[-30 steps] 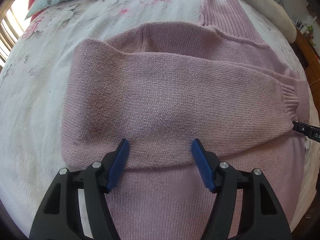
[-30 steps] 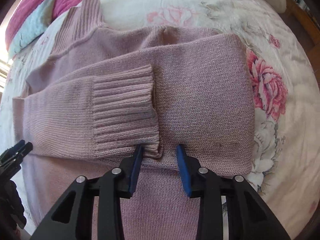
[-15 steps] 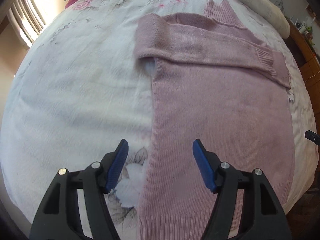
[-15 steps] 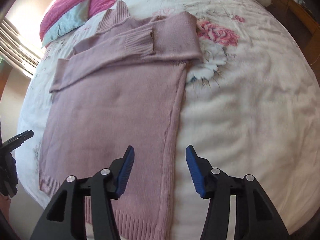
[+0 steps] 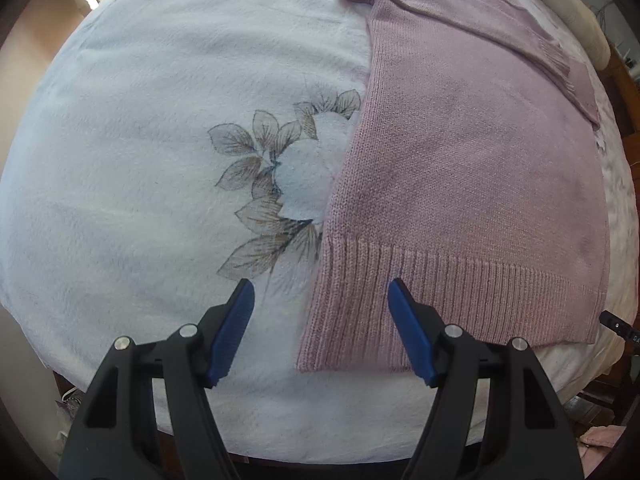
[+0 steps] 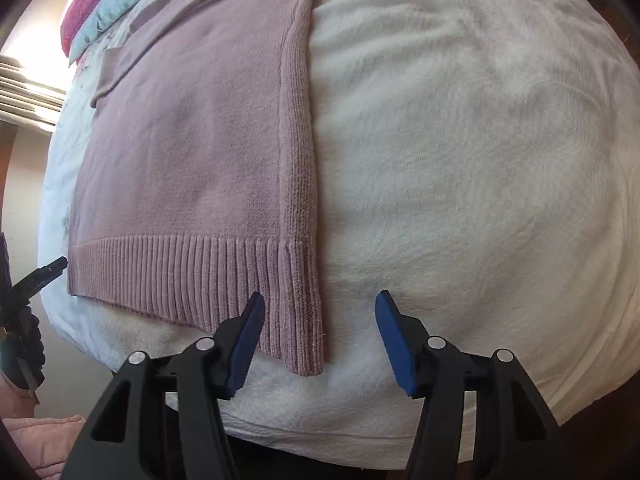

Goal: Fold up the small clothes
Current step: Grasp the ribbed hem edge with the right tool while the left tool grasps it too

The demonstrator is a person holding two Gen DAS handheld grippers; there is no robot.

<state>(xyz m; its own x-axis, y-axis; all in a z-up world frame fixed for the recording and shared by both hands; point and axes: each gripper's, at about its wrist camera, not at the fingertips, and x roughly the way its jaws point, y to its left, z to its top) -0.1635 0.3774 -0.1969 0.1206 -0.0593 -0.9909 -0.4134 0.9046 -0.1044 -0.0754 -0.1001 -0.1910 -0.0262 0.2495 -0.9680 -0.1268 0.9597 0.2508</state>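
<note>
Two grippers hover at the foot end of the bed, and both are spread wide with nothing between the blue pads. The left gripper (image 5: 320, 322) sits over the near left corner of the pink sweater (image 5: 472, 168), its right pad above the ribbed hem (image 5: 460, 292) and its left pad above the bare white blanket (image 5: 140, 160). Neither pad can be seen touching the knit. The right gripper (image 6: 318, 330) frames the opposite hem corner (image 6: 308, 332) in its own view, with the left pad over the ribbing and the right pad over the blanket; that corner hangs a little past the rest of the hem toward the bed's edge.

The sweater lies flat, body smooth, hem nearest the cameras and collar far away. One sleeve (image 5: 500, 20) is folded across the chest, and its ribbed cuff (image 5: 560, 68) reaches toward the sweater's right side. A printed flower with grey leaves (image 5: 276, 188) shows on the blanket, just beside the sweater's left edge and partly tucked beneath it. Pink and pale blue pillows (image 6: 100, 8) sit at the head of the bed. At the left edge of the right wrist view, the tip of the other gripper (image 6: 44, 276) pokes in near the hem.
</note>
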